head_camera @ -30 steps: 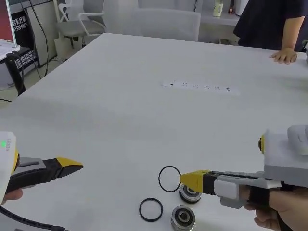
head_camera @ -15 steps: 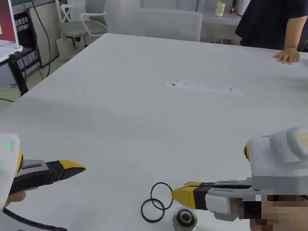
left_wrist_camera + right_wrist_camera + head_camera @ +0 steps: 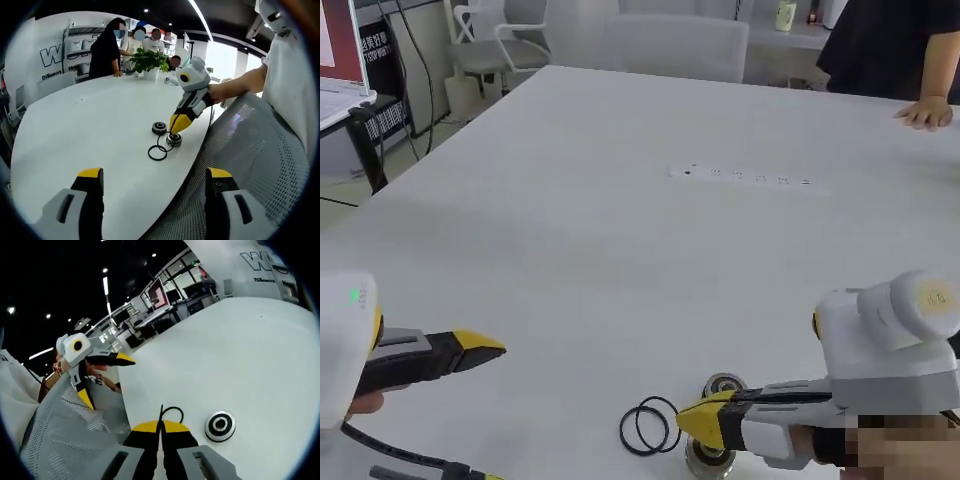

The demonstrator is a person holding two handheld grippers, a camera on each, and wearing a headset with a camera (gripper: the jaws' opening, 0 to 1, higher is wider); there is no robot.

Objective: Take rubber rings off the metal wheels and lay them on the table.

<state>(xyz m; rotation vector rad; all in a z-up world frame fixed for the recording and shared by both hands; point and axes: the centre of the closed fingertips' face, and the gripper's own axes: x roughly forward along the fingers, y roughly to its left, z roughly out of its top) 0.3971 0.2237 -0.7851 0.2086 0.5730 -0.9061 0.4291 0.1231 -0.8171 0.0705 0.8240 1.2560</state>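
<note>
At the bench's (image 3: 620, 200) near edge, the right gripper (image 3: 686, 421) is pinching a black rubber ring (image 3: 663, 420) between its jaws, just left of two metal wheels (image 3: 723, 385), while the left gripper (image 3: 155, 175) is holding its jaws spread.

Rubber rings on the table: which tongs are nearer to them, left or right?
Right. The right tongs, shut, touch the rubber rings with their tips and seem to pinch one. The left tongs, open, stand well apart, on the rings' other side.
</note>
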